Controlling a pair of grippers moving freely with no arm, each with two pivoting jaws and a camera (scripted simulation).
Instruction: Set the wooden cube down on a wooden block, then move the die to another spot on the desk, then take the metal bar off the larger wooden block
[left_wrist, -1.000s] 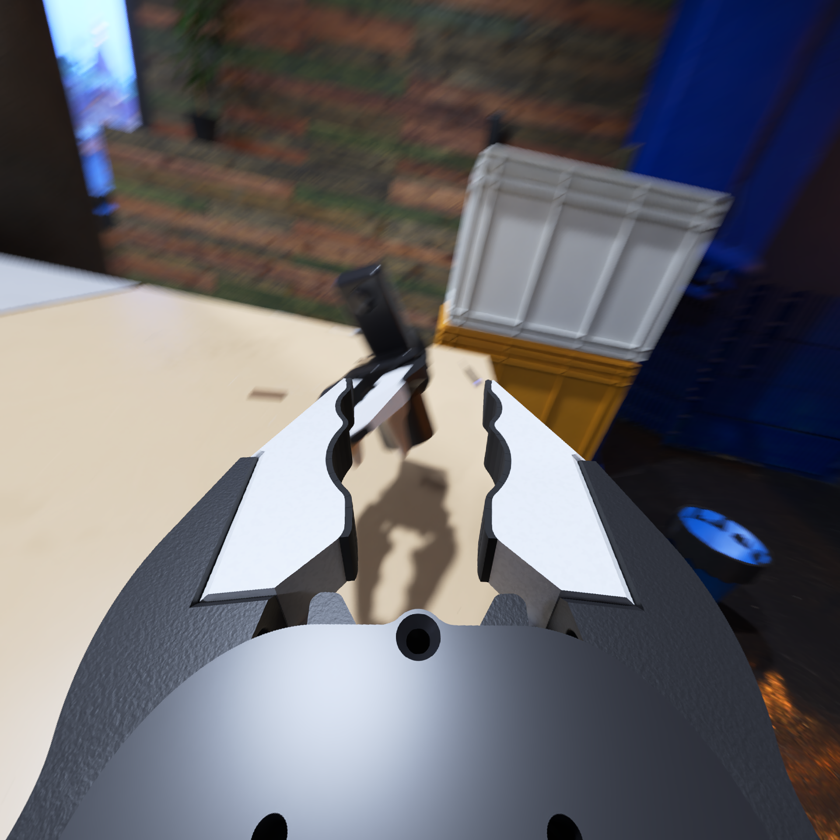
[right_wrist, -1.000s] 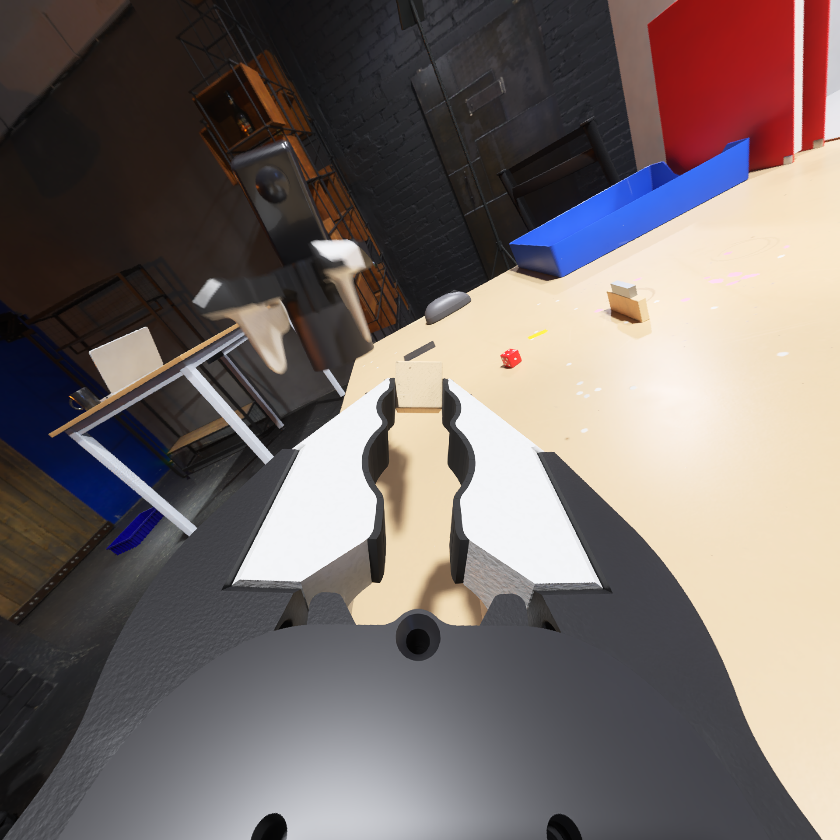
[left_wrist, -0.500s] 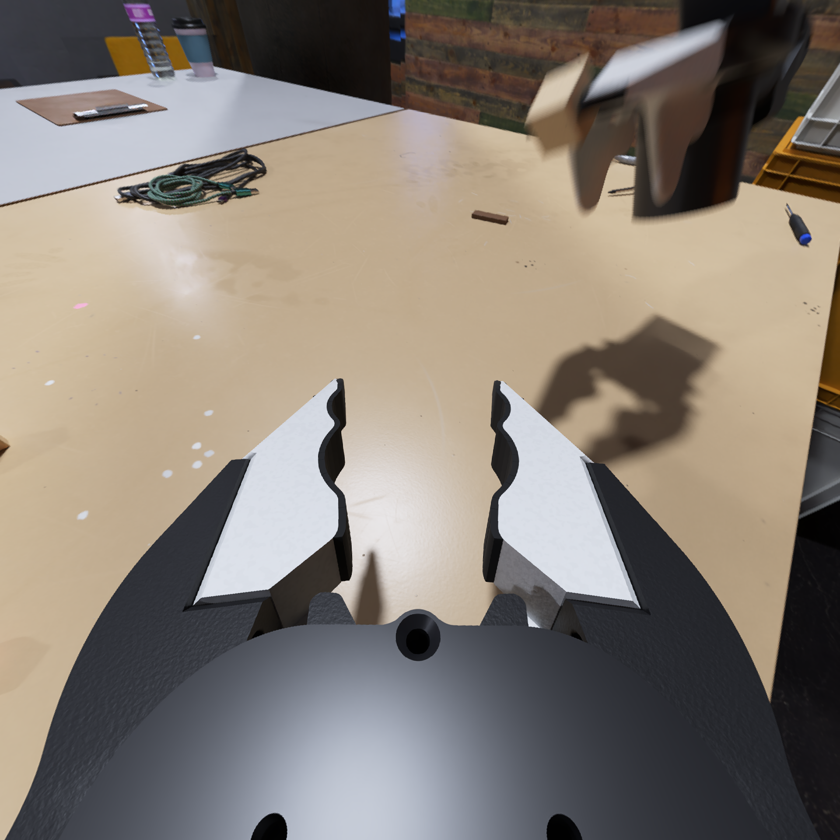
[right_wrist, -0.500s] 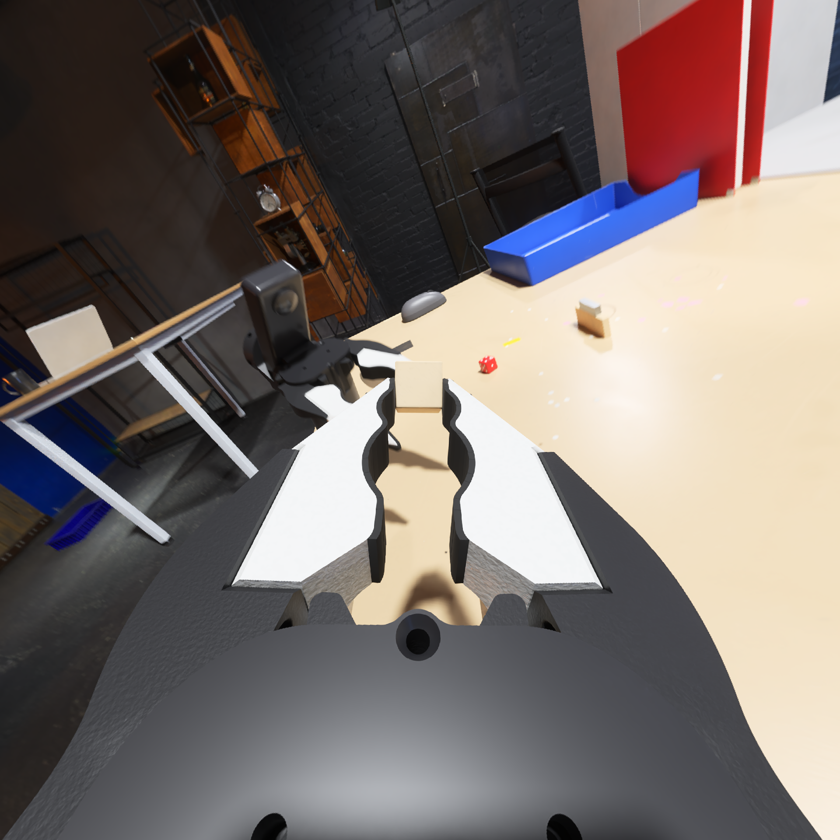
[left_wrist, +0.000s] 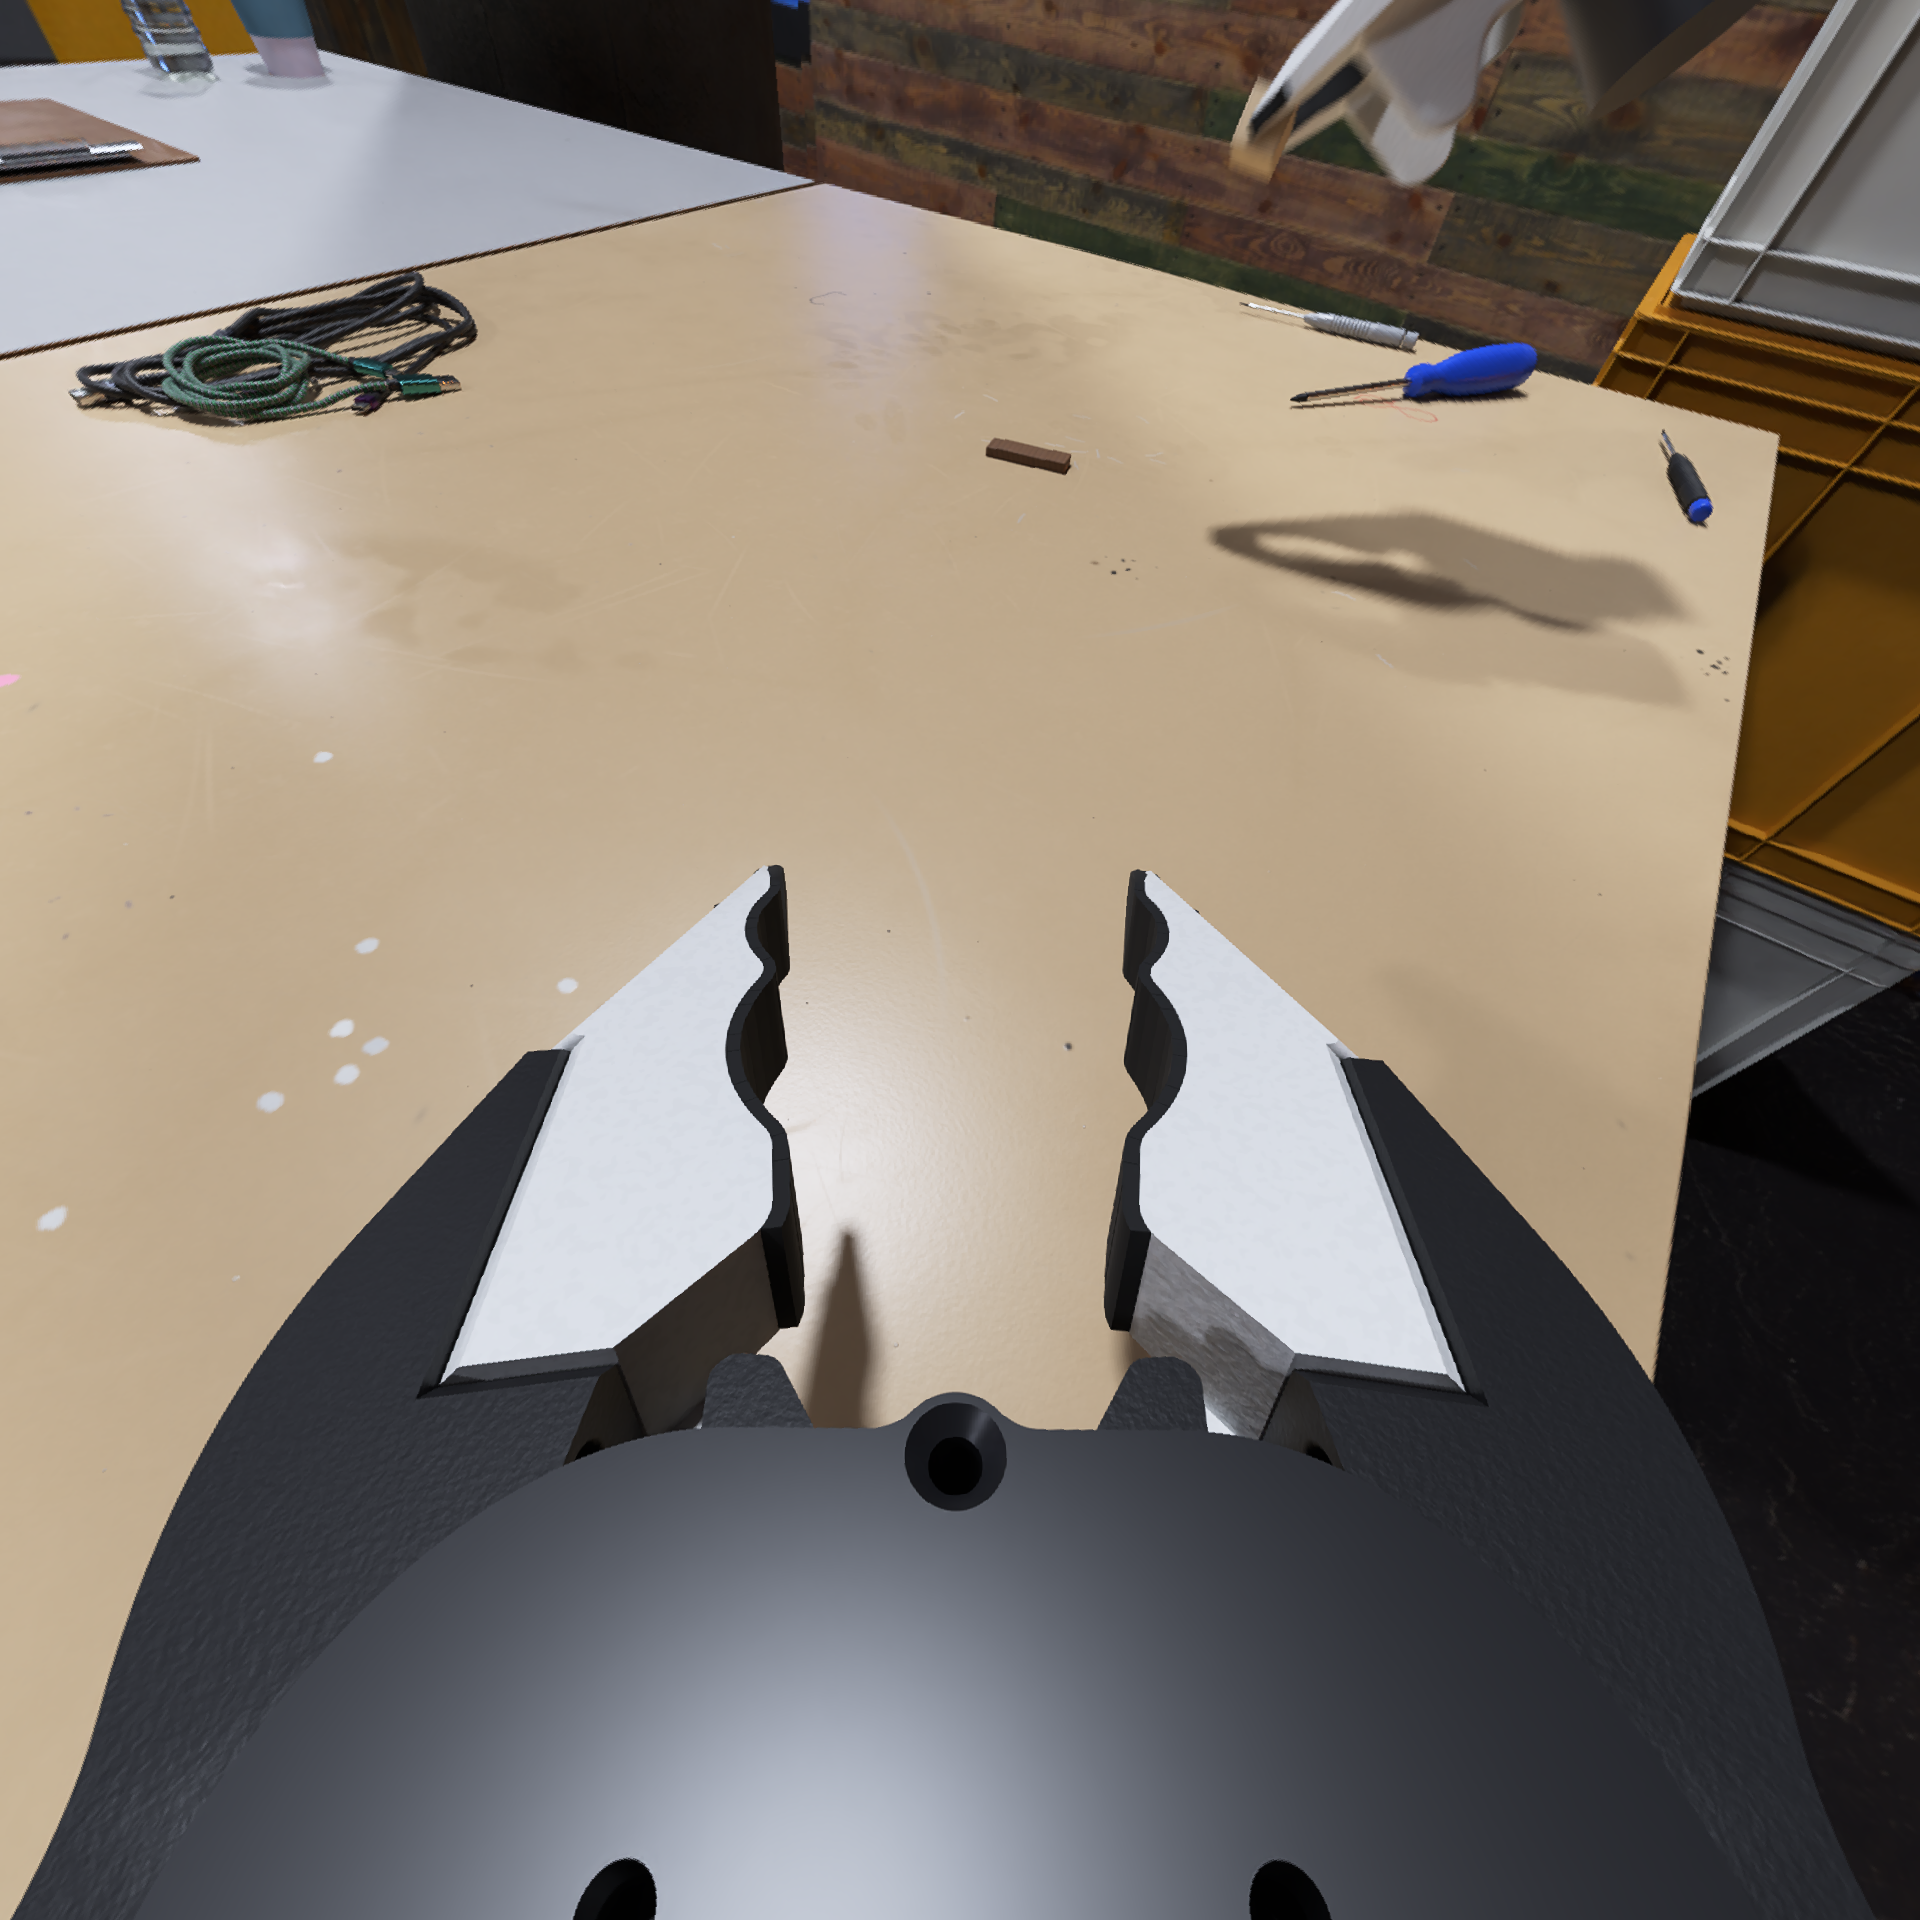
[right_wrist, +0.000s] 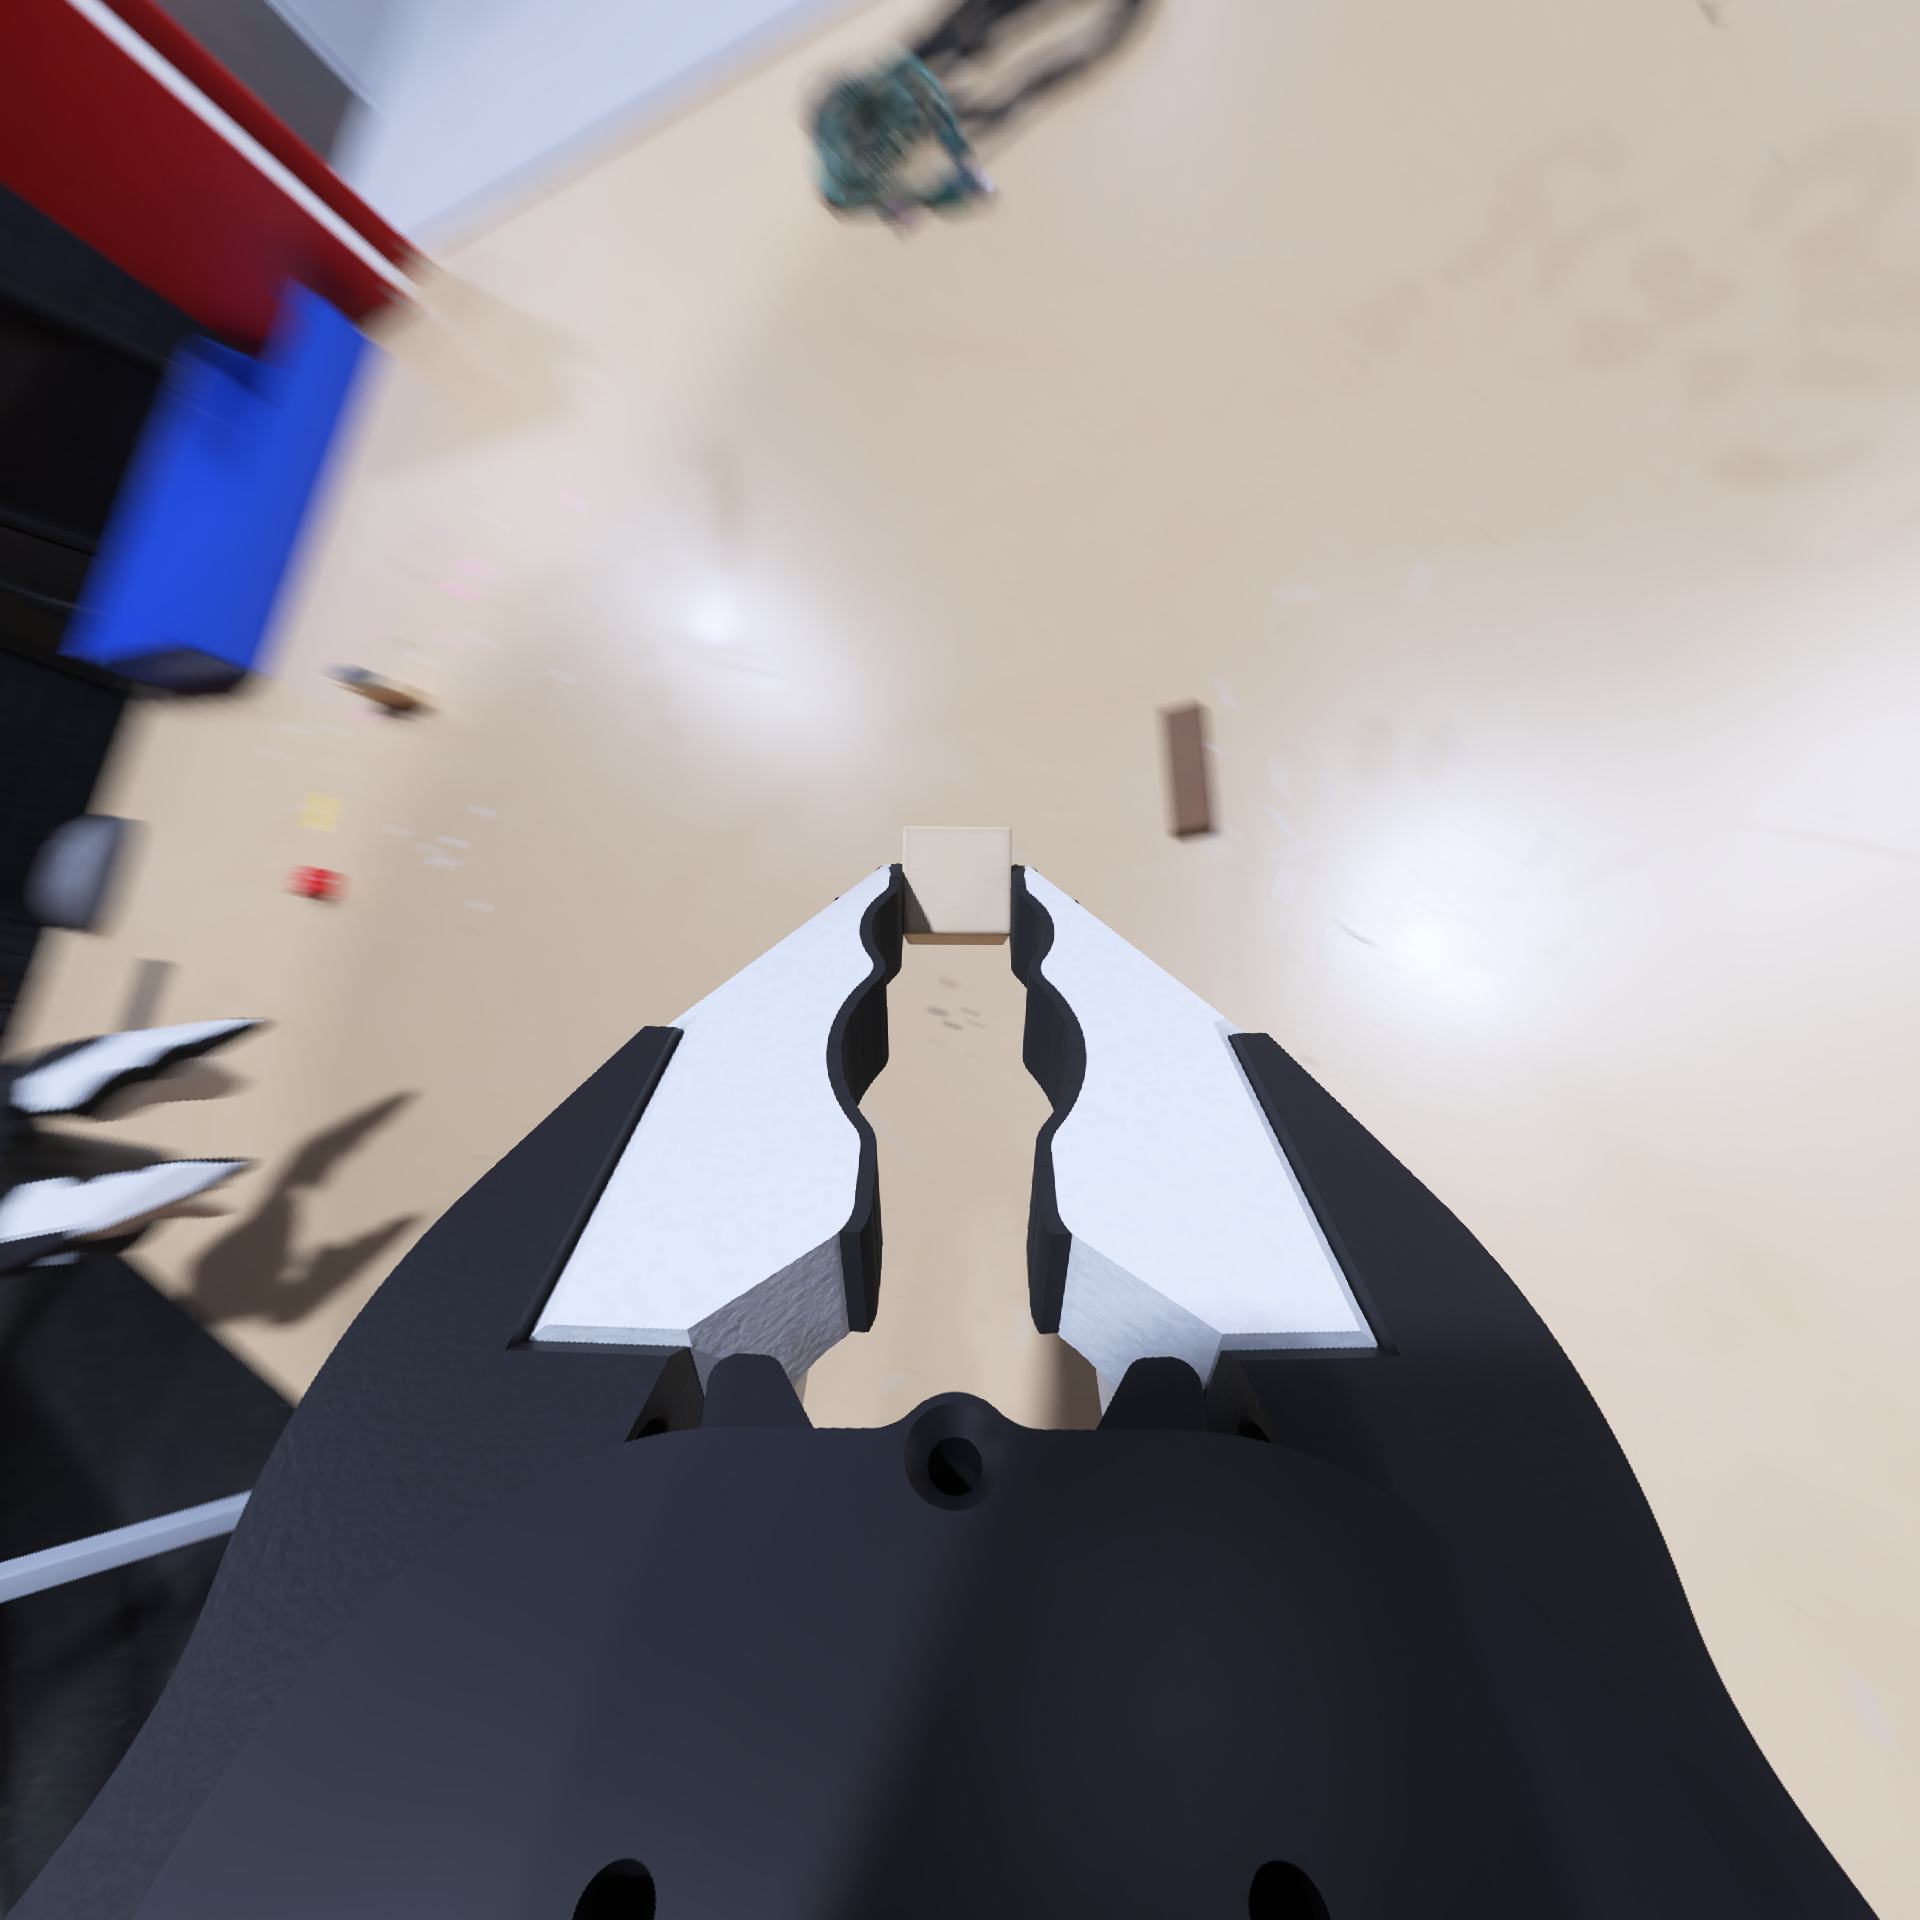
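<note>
A small pale wooden cube (right_wrist: 956, 878) is pinched at the very tips of the right claw (right_wrist: 956, 894), whose two white fingers (right_wrist: 727, 1132) press on its opposite sides. The cube hangs in the air above the beige tabletop (right_wrist: 1455, 416), touching nothing else.

The first step appears to be in hand: carrying the cube to a wooden block. A thin, flat brown wooden block (right_wrist: 1188, 769) lies on the tabletop just ahead and to the right of the cube. Far off to the left, a blurred tan block with something pale on top (right_wrist: 379, 688) may be the larger block bearing the metal bar; the blur hides the detail. A small red die (right_wrist: 317, 882) sits near the left edge, well apart from both.

The next move likely calls for lining the cube up over a chosen block, lowering it flat, then parting the fingers.

The left claw (left_wrist: 956, 883) is spread wide and holds nothing, hovering over bare tabletop. Farther out lie a coil of green and black cables (left_wrist: 270, 353) and a blue-handled screwdriver (left_wrist: 1455, 374).
</note>
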